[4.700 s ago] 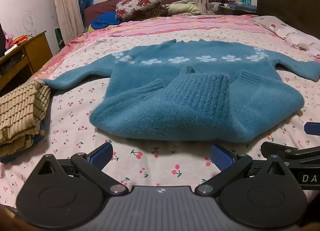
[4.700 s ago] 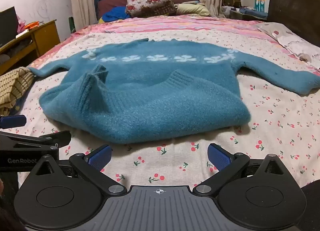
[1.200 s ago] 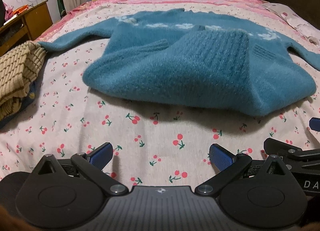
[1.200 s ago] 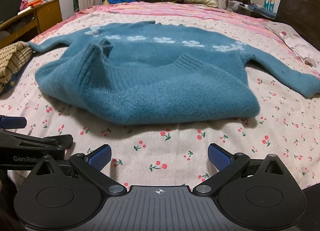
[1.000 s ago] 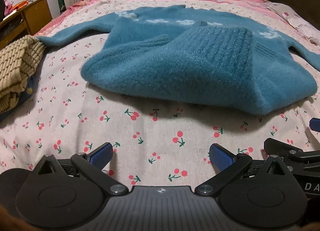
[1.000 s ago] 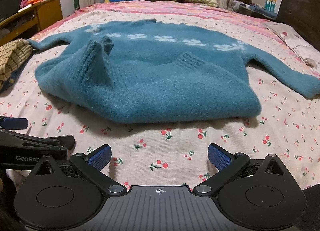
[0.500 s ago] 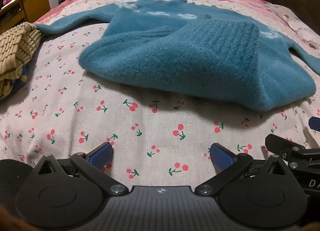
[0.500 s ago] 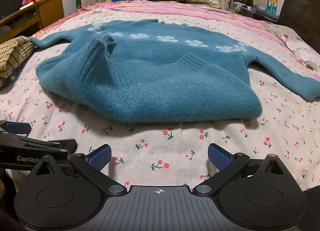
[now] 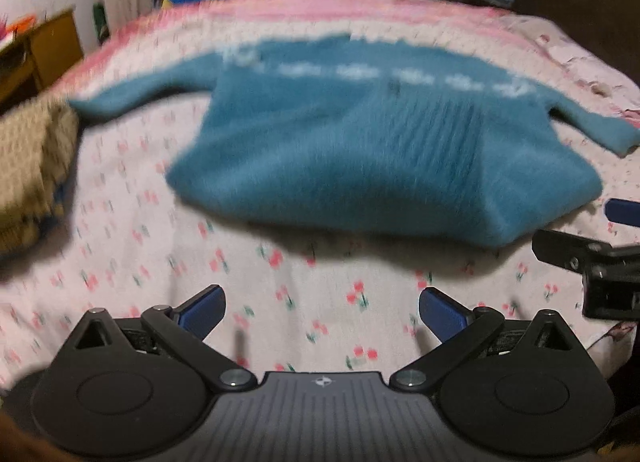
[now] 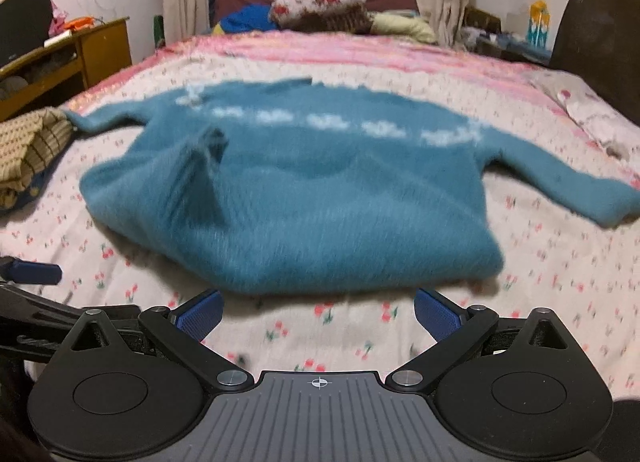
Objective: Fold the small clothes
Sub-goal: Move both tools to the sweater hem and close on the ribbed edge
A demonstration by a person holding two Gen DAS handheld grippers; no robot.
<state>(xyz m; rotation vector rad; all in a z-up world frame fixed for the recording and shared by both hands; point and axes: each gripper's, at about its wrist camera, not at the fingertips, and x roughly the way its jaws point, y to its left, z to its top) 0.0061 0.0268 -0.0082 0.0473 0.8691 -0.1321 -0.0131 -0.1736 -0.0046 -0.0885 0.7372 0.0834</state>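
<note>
Item: teal knitted sweater [image 10: 304, 198], with a band of white flower motifs across the chest. It is laid on a bedsheet [image 10: 540, 262] printed with cherries, roughly mid-bed. The lower body is seen doubled up over the chest, the ribbed hem [image 9: 440, 130] lying on top. Both sleeves are spread outward: the left sleeve [image 10: 104, 120] toward the bedside, the right sleeve [image 10: 560, 182] toward the pillow end. Both views are blurred, so fine detail of the knit cannot be told.

Left gripper [image 9: 320, 308]: fingers are held wide apart, nothing between them; it is poised above bare sheet just short of the near fold edge, apart from the sweater.

Right gripper [image 10: 318, 310]: fingers likewise spread wide and empty; its tips are placed just beside the near edge of the folded body, contact not confirmed.

Adjacent: a tan ribbed knit garment [image 9: 28, 166] is heaped at the left bed edge, near the left cuff; a wooden desk [image 10: 80, 54] stands beyond it.

Step judged in hand: the bottom-up fold is done, the sleeves are not yet folded.

Next move judged to call for: each cuff to be pinched and carried inward across the body, the thick fuzzy knit to be gripped deeply so it is not dropped.
</note>
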